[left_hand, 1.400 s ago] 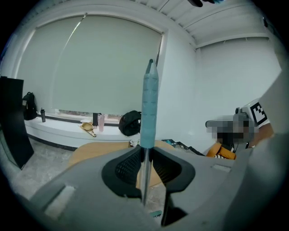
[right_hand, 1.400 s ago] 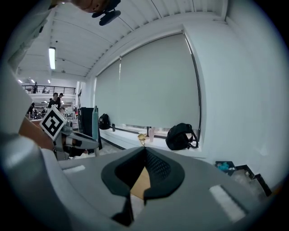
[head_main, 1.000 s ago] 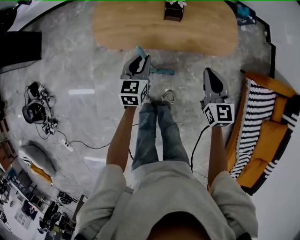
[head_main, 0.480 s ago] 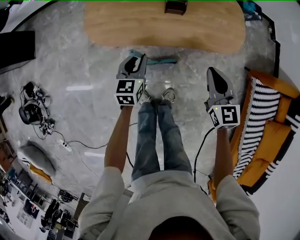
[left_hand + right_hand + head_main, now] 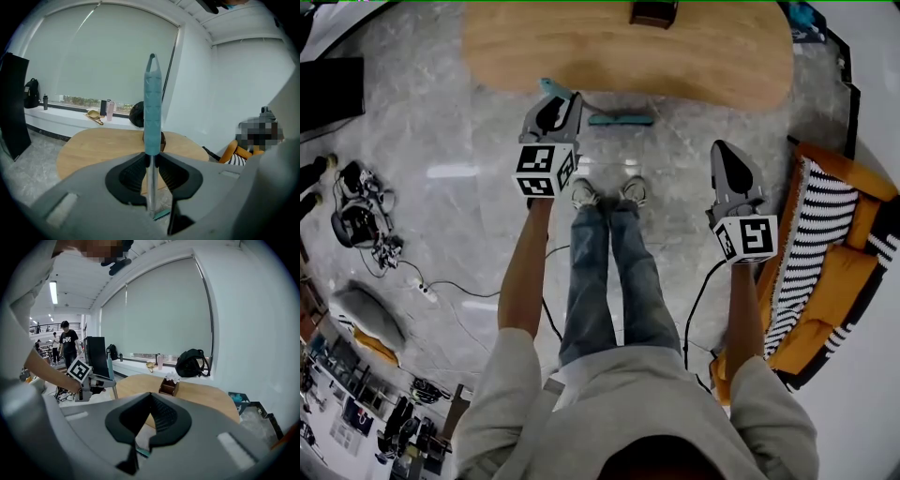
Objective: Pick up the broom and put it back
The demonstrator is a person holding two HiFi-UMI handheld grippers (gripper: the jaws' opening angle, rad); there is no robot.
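Observation:
The broom stands upright in front of me: a teal grip (image 5: 152,108) on top, a thin metal shaft (image 5: 151,183), and a teal head (image 5: 622,119) on the floor by the table's near edge. My left gripper (image 5: 151,157) is shut on the shaft just under the grip. From the head view this gripper (image 5: 555,105) is at upper left, with the grip's tip (image 5: 549,88) poking out past it. My right gripper (image 5: 724,155) hangs apart to the right, its jaws closed on nothing (image 5: 150,395). From there the broom handle (image 5: 109,367) shows at left.
A long wooden table (image 5: 694,66) with a brown box (image 5: 653,12) lies just beyond the broom. An orange sofa with a striped blanket (image 5: 820,244) is at the right. Cables and a headset (image 5: 361,220) lie on the floor at left. My shoes (image 5: 605,192) stand between the grippers.
My left gripper has shifted left and toward the table with the broom in it. The right gripper has hardly moved in the picture.

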